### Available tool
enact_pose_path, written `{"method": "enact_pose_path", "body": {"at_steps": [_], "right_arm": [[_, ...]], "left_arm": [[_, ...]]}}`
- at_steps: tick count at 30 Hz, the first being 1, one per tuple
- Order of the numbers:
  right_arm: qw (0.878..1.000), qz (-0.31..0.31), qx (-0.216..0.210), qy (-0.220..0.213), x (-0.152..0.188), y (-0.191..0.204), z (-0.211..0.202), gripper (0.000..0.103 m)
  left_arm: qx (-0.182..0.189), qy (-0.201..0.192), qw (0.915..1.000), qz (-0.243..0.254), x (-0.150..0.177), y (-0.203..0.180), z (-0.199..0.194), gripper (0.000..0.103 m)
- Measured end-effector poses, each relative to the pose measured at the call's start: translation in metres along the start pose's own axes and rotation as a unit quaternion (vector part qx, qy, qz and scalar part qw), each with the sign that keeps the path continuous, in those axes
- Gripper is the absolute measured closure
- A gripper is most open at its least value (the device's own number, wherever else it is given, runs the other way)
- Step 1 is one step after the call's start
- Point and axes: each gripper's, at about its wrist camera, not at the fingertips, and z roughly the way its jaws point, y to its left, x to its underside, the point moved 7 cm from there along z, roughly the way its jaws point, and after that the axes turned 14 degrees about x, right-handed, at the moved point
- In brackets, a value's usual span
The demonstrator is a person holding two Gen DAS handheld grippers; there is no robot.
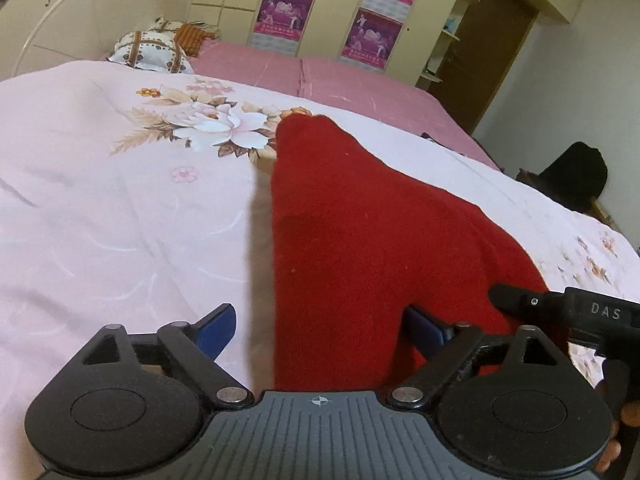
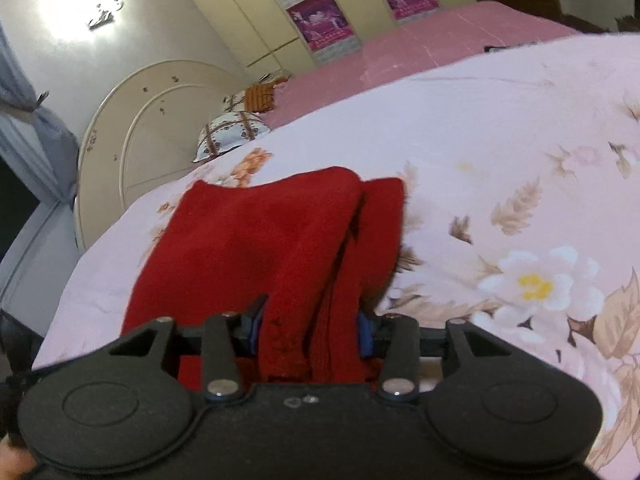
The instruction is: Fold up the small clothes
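While the left claw (image 1: pixel 320 328) stands wide with nothing pressed between its blue pads (image 1: pixel 218 330), the red garment (image 1: pixel 352 232) runs up between them, its near end closer to the right-hand pad and its long axis pointing straight away from the claw toward the flower print on the bedspread (image 1: pixel 100 208). The garment's left edge is a straight fold line just inside the claw's middle; to the left of it lies bare bedspread. The tip of the right claw (image 1: pixel 516 300) reaches in from the right and meets the garment's near right edge.

In the right wrist view, the right claw (image 2: pixel 310 326) is narrowed onto a bunched thickness of the red garment (image 2: pixel 256 240), cloth filling the gap between its pads; I judge it a grip, though the contact itself is partly hidden. From there the cloth spreads forward and to the left, lying flat on the bedspread (image 2: pixel 500 152), with a second layer beside it on the right.

Since only the right claw holds cloth, the next fold likely turns on it carrying that near end along the long axis toward the far end.
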Motion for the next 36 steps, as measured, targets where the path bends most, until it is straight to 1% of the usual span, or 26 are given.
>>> {"method": "enact_pose_path", "body": {"at_steps": [3, 5, 7, 10, 12, 14, 15, 16, 17, 18, 19, 20, 24, 26, 27, 28, 32, 34, 36], "right_arm": [[1.000, -0.002, 0.012, -0.010, -0.003, -0.005, -0.010, 0.058], [0.999, -0.008, 0.026, -0.028, -0.010, -0.005, -0.023, 0.059], [0.998, -0.013, 0.032, -0.048, -0.018, 0.003, -0.031, 0.062], [0.996, -0.039, 0.041, -0.072, -0.039, 0.022, -0.031, 0.066], [0.994, -0.061, 0.047, -0.074, -0.047, 0.037, -0.019, 0.067], [0.993, -0.080, 0.054, -0.070, -0.049, 0.047, -0.006, 0.067], [0.992, -0.088, 0.061, -0.064, -0.048, 0.050, 0.003, 0.067], [0.992, -0.094, 0.069, -0.058, -0.046, 0.049, 0.011, 0.072], [0.989, -0.106, 0.087, -0.048, -0.043, 0.046, 0.022, 0.072], [0.986, -0.120, 0.107, -0.039, -0.038, 0.043, 0.032, 0.072], [0.984, -0.131, 0.115, -0.038, -0.034, 0.039, 0.038, 0.072], [0.983, -0.135, 0.113, -0.046, -0.033, 0.037, 0.040, 0.072], [0.984, -0.133, 0.113, -0.040, -0.034, 0.042, 0.035, 0.071], [0.985, -0.128, 0.106, -0.045, -0.035, 0.047, 0.024, 0.070], [0.985, -0.131, 0.101, -0.052, -0.033, 0.051, 0.015, 0.067], [0.984, -0.137, 0.097, -0.059, -0.030, 0.054, 0.006, 0.066], [0.981, -0.154, 0.089, -0.076, -0.012, 0.064, -0.018, 0.067], [0.978, -0.164, 0.096, -0.081, 0.001, 0.066, -0.026, 0.067], [0.976, -0.171, 0.110, -0.077, 0.013, 0.065, -0.027, 0.067]], "left_arm": [[-0.011, -0.032, 0.9989, 0.032, -0.016, -0.008, -0.020, 0.012], [0.001, -0.048, 0.9983, 0.034, -0.032, -0.013, -0.024, 0.012], [0.005, -0.055, 0.9978, 0.038, -0.047, -0.018, -0.018, 0.013], [-0.005, -0.041, 0.9981, 0.045, -0.056, -0.022, 0.006, 0.013], [-0.016, -0.026, 0.9988, 0.037, -0.055, -0.020, 0.027, 0.013], [-0.037, -0.012, 0.9990, 0.023, -0.051, -0.009, 0.047, 0.013], [-0.037, -0.007, 0.9992, 0.012, -0.047, -0.005, 0.053, 0.012], [-0.030, -0.004, 0.9995, -0.007, -0.045, 0.000, 0.058, 0.012], [-0.026, -0.004, 0.9995, -0.016, -0.043, 0.001, 0.061, 0.012], [-0.025, -0.005, 0.9995, -0.017, -0.041, 0.001, 0.062, 0.012], [-0.028, -0.006, 0.9995, -0.013, -0.041, 0.000, 0.062, 0.012], [-0.031, -0.006, 0.9995, -0.009, -0.040, -0.002, 0.061, 0.012], [-0.046, -0.006, 0.9987, 0.019, -0.040, -0.012, 0.044, 0.012], [-0.052, -0.005, 0.9981, 0.033, -0.036, -0.016, 0.030, 0.012], [-0.055, -0.005, 0.9976, 0.040, -0.032, -0.019, 0.024, 0.012], [-0.057, -0.005, 0.9973, 0.045, -0.028, -0.021, 0.017, 0.012], [-0.057, 0.006, 0.9968, 0.056, -0.012, -0.028, 0.004, 0.012], [-0.059, 0.011, 0.9959, 0.068, -0.003, -0.031, 0.001, 0.012], [-0.058, 0.015, 0.9958, 0.069, 0.003, -0.031, 0.000, 0.012]]}}
